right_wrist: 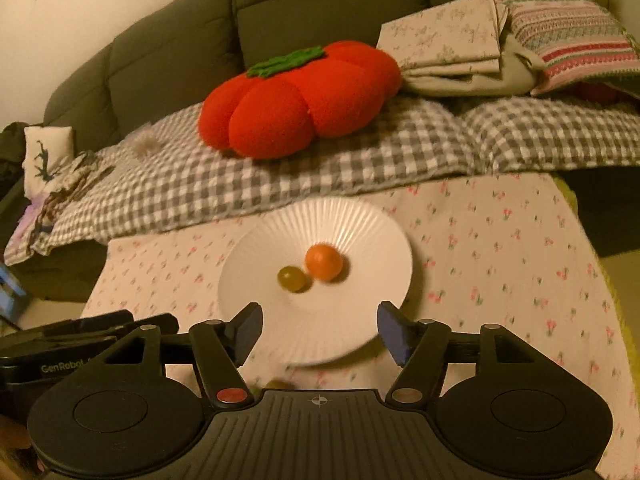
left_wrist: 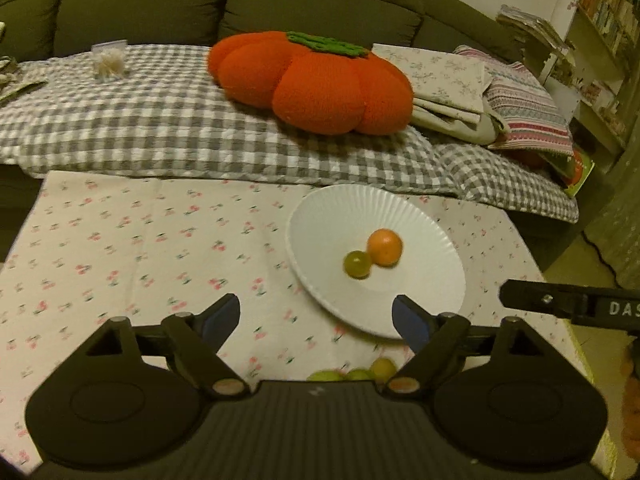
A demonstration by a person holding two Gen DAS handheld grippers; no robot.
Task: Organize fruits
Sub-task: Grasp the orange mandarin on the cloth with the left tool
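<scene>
Cherry-print cloth (left_wrist: pixel 160 240) lying under white plate (left_wrist: pixel 320 216); orange (left_wrist: pixel 385 247) touching green grape (left_wrist: pixel 357 264) at plate ctr. L gripper (left_wrist: pixel 316 316) & R gripper (right_wrist: pixel 320 328) hovering near plate's front rim, jaws gaping wide, holding nothing.

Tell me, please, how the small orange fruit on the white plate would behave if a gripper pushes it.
The orange fruit looks round, so it would probably roll. It touches the green fruit, so a push from the right may move both. The plate looks shallow, so its rim may not stop the fruit.

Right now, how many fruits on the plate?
2: an orange fruit and a green fruit touching it, mid white plate. More green fruits lie off-plate, partly hidden under the left hand-held gripper.
</scene>
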